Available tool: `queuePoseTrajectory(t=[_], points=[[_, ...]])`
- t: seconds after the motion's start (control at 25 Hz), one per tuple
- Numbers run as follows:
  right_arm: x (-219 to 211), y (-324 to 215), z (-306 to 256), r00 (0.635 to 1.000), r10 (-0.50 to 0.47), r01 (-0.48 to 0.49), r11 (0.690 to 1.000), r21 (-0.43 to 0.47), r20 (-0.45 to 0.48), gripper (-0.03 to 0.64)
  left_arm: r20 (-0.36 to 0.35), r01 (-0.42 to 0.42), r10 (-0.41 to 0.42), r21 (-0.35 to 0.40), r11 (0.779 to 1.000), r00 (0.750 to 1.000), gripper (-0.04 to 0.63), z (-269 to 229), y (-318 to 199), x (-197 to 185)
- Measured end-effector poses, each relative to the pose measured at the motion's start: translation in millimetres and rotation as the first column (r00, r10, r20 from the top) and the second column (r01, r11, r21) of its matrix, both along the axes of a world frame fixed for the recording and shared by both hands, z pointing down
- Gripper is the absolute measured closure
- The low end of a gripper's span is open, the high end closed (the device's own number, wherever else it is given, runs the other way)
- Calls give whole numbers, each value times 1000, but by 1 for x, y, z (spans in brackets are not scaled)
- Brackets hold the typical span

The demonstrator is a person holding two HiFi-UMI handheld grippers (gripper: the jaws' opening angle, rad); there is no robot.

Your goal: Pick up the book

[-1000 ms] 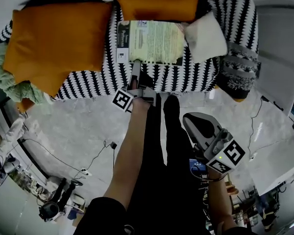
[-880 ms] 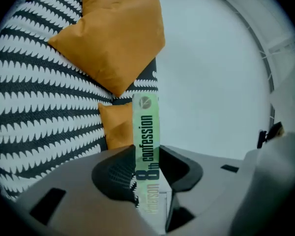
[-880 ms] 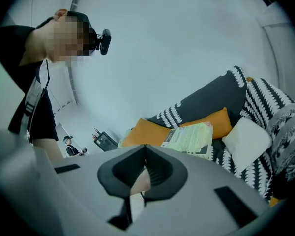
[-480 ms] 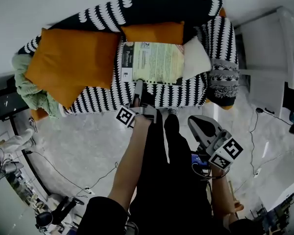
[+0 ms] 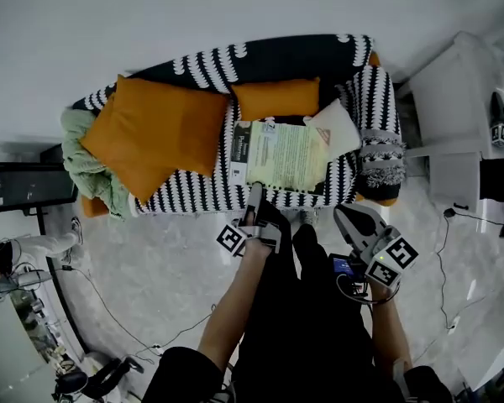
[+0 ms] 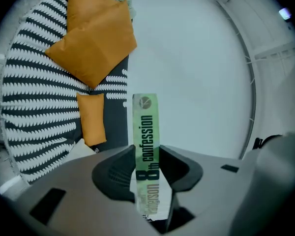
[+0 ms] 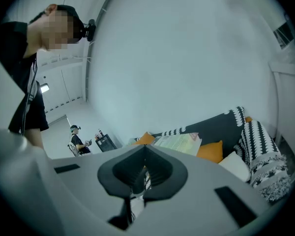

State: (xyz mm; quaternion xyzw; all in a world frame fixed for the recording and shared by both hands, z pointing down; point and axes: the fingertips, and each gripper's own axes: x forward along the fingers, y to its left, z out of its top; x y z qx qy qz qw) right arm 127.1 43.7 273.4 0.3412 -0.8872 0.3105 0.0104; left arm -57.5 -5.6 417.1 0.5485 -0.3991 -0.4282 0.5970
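The book (image 5: pixel 286 154), pale green with a black-and-white spine edge, hangs flat over the seat of the black-and-white patterned sofa (image 5: pixel 197 193). My left gripper (image 5: pixel 254 198) is shut on the book's near edge. In the left gripper view the green spine (image 6: pixel 146 127) stands upright between the two jaws of that gripper (image 6: pixel 146 163), both pressing on it. My right gripper (image 5: pixel 349 217) hovers over the floor to the right, apart from the book, its jaws together and nothing in them. The right gripper view has that gripper (image 7: pixel 143 155) shut, with the book (image 7: pixel 179 142) ahead of it.
On the sofa lie a large orange cushion (image 5: pixel 155 133), a small orange cushion (image 5: pixel 277 99), a white cushion (image 5: pixel 336 131) and a green blanket (image 5: pixel 88 162). Cables (image 5: pixel 109 309) trail over the marble floor. White furniture (image 5: pixel 458 99) stands at the right. A second person (image 7: pixel 77 142) sits far off.
Both grippers have risen, and the left one has lifted the book up from the sofa seat. The sofa now looks smaller and further below.
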Motion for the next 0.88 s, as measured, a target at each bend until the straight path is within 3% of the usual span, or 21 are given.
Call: queuePoseTrajectory(t=[0.52, 0.88], points=[[1, 29, -21, 997, -46, 44, 999, 30, 65, 600, 21, 57, -57, 42, 998, 998, 437, -53, 69, -13], [-17, 43, -44, 994, -52, 45, 996, 81, 92, 600, 9, 84, -85, 51, 995, 996, 437, -64, 107, -46]])
